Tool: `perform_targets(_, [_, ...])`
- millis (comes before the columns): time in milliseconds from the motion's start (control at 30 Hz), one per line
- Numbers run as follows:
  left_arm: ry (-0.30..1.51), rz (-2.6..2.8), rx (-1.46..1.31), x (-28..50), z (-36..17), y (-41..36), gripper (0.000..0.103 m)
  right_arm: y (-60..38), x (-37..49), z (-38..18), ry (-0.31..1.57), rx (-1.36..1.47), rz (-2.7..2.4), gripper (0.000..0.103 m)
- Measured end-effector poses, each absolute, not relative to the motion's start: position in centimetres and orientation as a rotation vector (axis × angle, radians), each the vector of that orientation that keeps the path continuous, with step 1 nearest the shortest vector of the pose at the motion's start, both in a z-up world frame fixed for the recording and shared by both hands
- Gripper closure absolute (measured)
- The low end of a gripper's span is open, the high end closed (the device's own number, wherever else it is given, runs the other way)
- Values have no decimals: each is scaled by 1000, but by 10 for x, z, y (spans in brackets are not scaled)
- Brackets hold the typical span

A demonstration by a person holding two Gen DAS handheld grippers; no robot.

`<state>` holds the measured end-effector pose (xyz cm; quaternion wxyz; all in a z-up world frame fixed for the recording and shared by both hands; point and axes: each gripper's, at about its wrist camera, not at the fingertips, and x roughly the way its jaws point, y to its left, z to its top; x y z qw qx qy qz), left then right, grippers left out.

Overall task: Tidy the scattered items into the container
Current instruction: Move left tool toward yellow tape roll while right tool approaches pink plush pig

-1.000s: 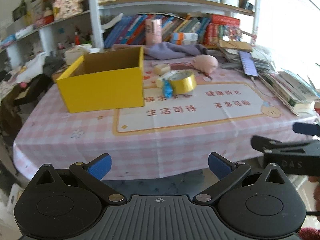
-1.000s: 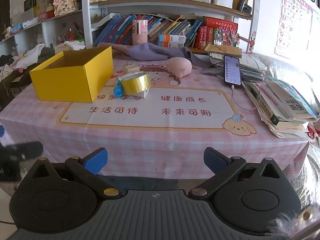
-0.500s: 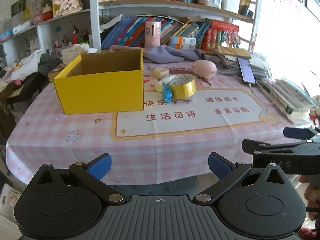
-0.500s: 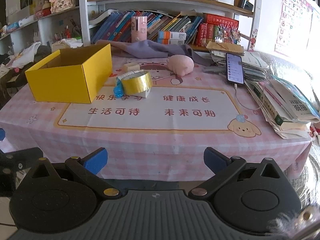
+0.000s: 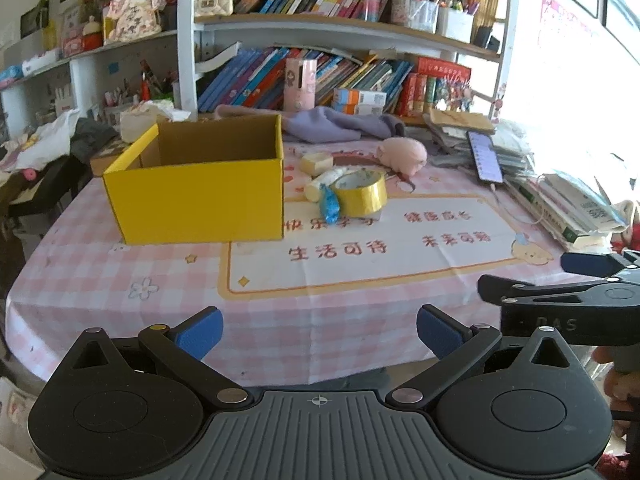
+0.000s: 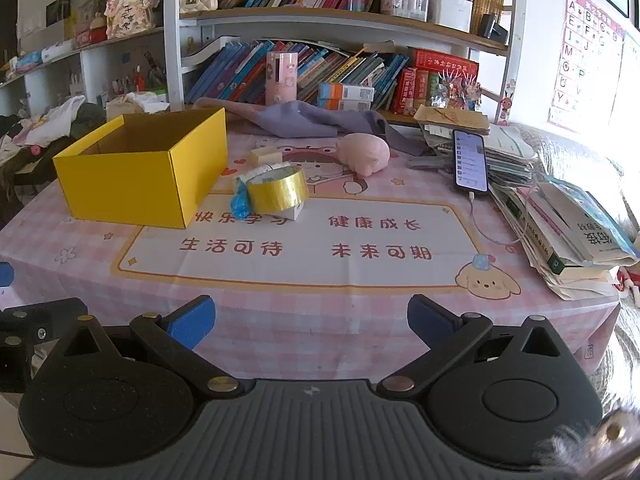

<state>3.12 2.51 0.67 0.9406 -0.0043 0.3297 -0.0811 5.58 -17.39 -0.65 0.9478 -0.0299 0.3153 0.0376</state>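
An open yellow cardboard box [image 5: 200,188] [image 6: 136,168] stands on the pink checked tablecloth, left of centre. Just right of it lie a roll of gold tape [image 5: 360,192] [image 6: 278,190], a small blue wrapped item [image 5: 330,204] [image 6: 240,202], a white tube [image 5: 320,182], a pale yellow block [image 5: 316,162] [image 6: 266,156] and a pink plush pig [image 5: 402,152] [image 6: 362,152]. My left gripper [image 5: 318,332] hangs open at the table's near edge, nothing between its fingers. My right gripper [image 6: 310,320] is open too, level with the near edge, and shows side-on in the left wrist view [image 5: 560,292].
A phone [image 6: 470,160] on a cable and a stack of books and papers [image 6: 568,232] fill the table's right side. A purple cloth [image 6: 304,120] lies at the back before a bookshelf [image 6: 320,20]. Clothes pile up on furniture at the far left [image 5: 48,144].
Both grippers have moved forward and up toward the table, so the box and items appear closer. Both stay open, and nothing on the table has moved.
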Motion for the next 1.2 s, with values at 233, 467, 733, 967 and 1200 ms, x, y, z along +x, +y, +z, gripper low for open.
perform_targets(233, [691, -151, 10, 40, 3, 20, 0, -175, 60, -5, 636, -67, 78, 0])
perform_targets(467, [698, -172, 9, 51, -3, 14, 0, -180, 70, -11, 657, -55, 66, 0])
perform_targets(733, [686, -193, 33, 71, -4, 2, 0, -193, 87, -12, 643, -29, 54, 0])
perform_targets(967, [678, -205, 31, 96, -3, -8, 0, -203, 110, -12, 633, -25, 49, 0])
perform_targets(1200, [642, -210, 42, 126, 7, -30, 0, -220, 140, 2, 597, -33, 49, 0])
